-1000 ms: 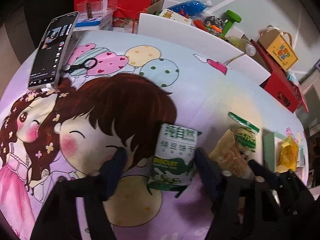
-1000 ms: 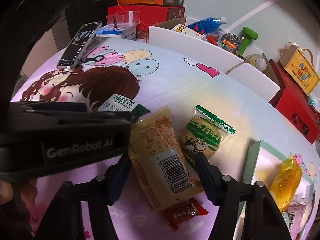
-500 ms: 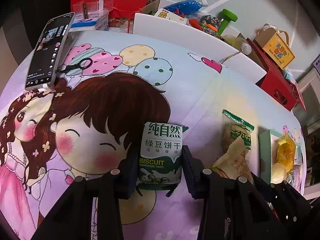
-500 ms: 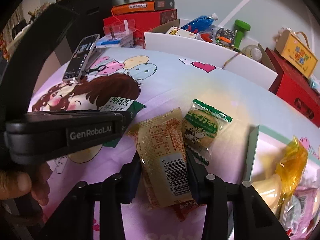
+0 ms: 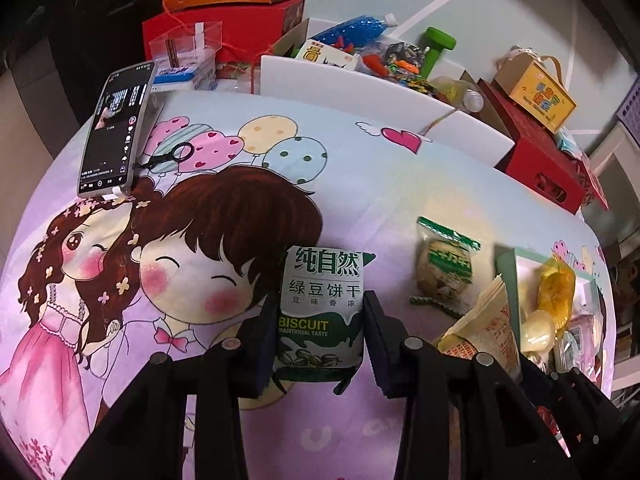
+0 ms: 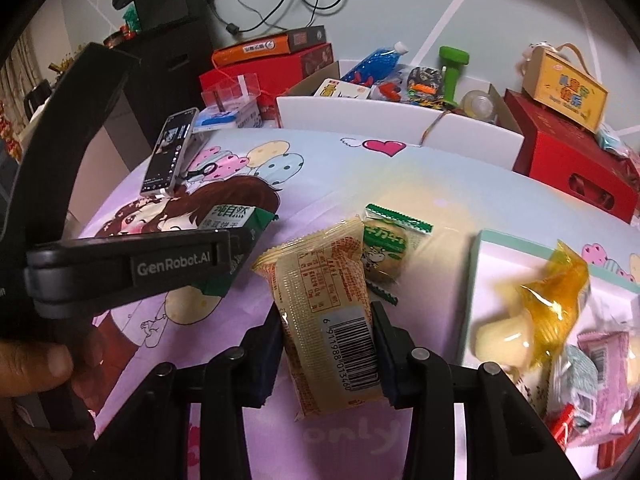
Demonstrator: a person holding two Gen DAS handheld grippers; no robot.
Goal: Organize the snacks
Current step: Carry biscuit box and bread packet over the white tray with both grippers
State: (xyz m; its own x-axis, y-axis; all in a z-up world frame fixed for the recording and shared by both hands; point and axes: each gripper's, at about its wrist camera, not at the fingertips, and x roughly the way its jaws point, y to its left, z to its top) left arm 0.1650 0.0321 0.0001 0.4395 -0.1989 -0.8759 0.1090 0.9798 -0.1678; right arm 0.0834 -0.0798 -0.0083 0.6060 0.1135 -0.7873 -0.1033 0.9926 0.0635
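My left gripper (image 5: pixel 320 306) is shut on a green-and-white biscuit packet (image 5: pixel 322 276), held upright a little above the cartoon-print cloth. In the right wrist view the same left gripper (image 6: pixel 240 252) shows side-on at the left, the biscuit packet (image 6: pixel 230 216) poking out past it. My right gripper (image 6: pixel 326 316) is shut on a yellow packet (image 6: pixel 320 276) with a barcode, its pads pressing both long edges. A green cow-print snack (image 6: pixel 384 244) lies on the cloth just beyond. The yellow packet (image 5: pixel 488 320) also shows at the lower right of the left wrist view.
A teal-rimmed tray (image 6: pixel 476 280) at the right holds several wrapped snacks, among them a yellow jelly (image 6: pixel 552 284). A phone (image 5: pixel 116 128) leans at the far left. A white box (image 5: pixel 352 92) of clutter and red boxes (image 5: pixel 540 164) line the far edge. A hand (image 6: pixel 32 364) grips the left tool.
Both grippers closed onto their packets, the left on the biscuit packet and the right on the yellow one, then rose a little with them. The right one also rolled.
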